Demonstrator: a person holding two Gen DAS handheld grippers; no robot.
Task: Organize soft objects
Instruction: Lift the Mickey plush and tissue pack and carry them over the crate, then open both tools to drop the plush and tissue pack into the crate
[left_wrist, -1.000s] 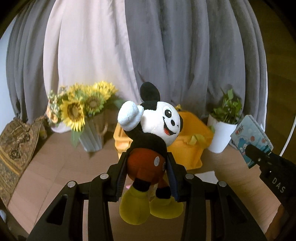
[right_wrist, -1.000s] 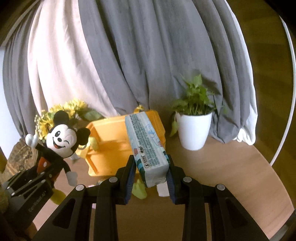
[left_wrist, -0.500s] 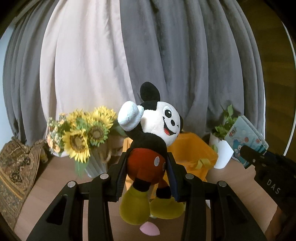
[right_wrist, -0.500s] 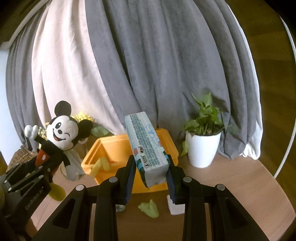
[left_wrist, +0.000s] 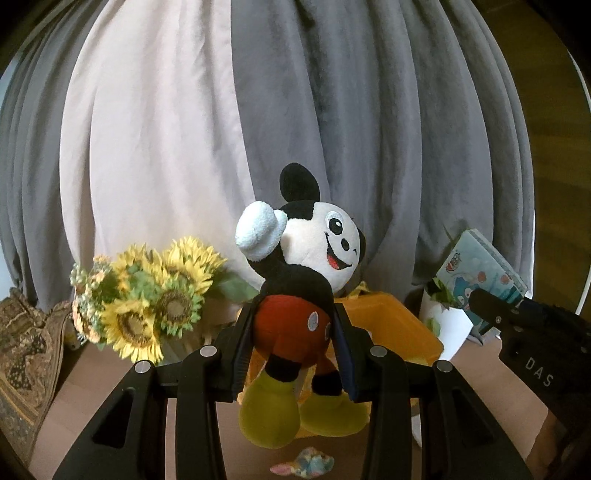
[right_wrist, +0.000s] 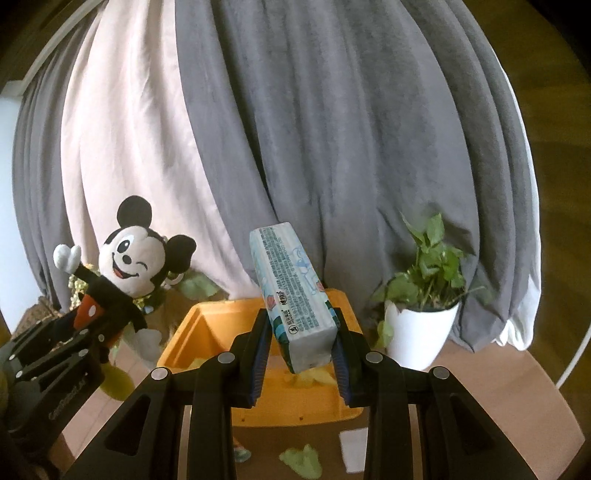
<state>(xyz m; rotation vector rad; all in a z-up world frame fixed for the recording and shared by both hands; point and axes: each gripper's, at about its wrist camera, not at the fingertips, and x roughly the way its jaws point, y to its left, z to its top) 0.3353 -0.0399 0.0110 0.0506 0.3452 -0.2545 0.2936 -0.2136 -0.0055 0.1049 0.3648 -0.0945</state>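
Mouse toy (left_wrist: 295, 295) hangs up in the air, squeezed at its red shorts by the left gripper (left_wrist: 291, 354). Its yellow feet dangle below the fingers and one white hand waves up high. Tissue pack (right_wrist: 291, 295) sticks up from the right gripper (right_wrist: 299, 350), which pinches it tight on both sides. Both are held above the orange bin (right_wrist: 207, 325) on the brown table (right_wrist: 498, 373). Sunflowers (left_wrist: 147, 299) stand left of the bin. A green plant in a white pot (right_wrist: 417, 332) stands to its right. Gray and pink curtains (right_wrist: 332, 129) hang behind.
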